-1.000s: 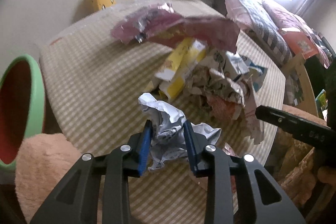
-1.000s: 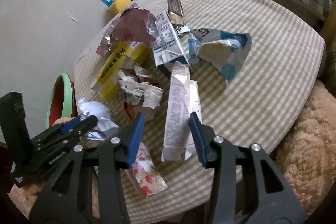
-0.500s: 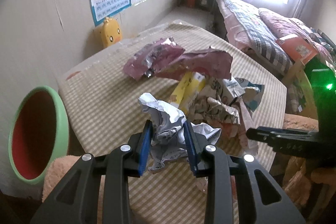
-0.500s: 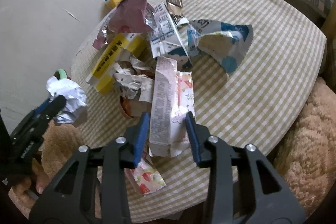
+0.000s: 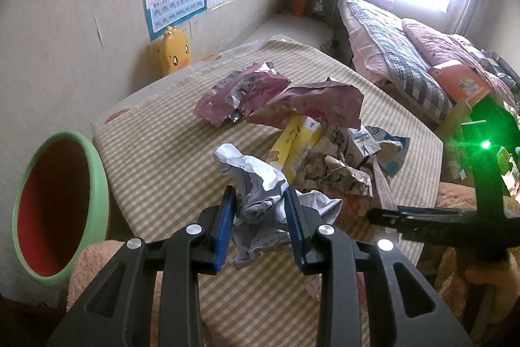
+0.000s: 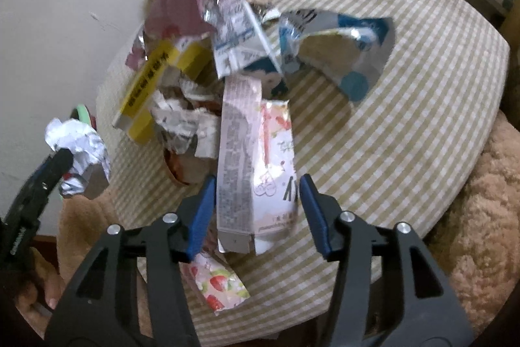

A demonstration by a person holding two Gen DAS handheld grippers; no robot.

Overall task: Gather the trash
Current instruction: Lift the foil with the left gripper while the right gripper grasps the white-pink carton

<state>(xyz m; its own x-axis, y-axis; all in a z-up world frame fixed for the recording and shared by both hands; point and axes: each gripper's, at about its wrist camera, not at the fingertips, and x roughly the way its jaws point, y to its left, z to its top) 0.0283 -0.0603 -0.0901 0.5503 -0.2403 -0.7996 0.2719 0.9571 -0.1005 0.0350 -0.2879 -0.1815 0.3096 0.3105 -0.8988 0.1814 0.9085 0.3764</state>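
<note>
Between the blue pads of the left tongs [image 5: 260,218], in the left wrist view, sitting clamped: a crumpled ball of silvery paper [image 5: 256,184], held clear above the checked table [image 5: 156,152]. Lying beyond it in a loose heap on the table: purple foil wrappers [image 5: 240,93], a yellow box [image 5: 297,142], crumpled printed paper [image 5: 334,174]. Standing left of the table edge: a green bin with a red inside [image 5: 55,210]. Reaching in from the right side: the right tongs [image 5: 422,217], seen side-on.

Over the near edge of the table [image 6: 438,86], in the right wrist view, hanging pointed steeply down: the right tongs [image 6: 256,210], not gripping, standing apart either side of a flattened pink carton [image 6: 253,165] with a gap showing at each pad. Lying just under the left pad: a strawberry-print wrapper [image 6: 217,282]. Lying further back: the yellow box [image 6: 156,80], a white-and-blue carton [image 6: 240,34], a torn blue-and-white bag [image 6: 341,47]. Hovering at the left edge: the left tongs [image 6: 58,161], gripping the ball of silvery paper [image 6: 81,148].
</note>
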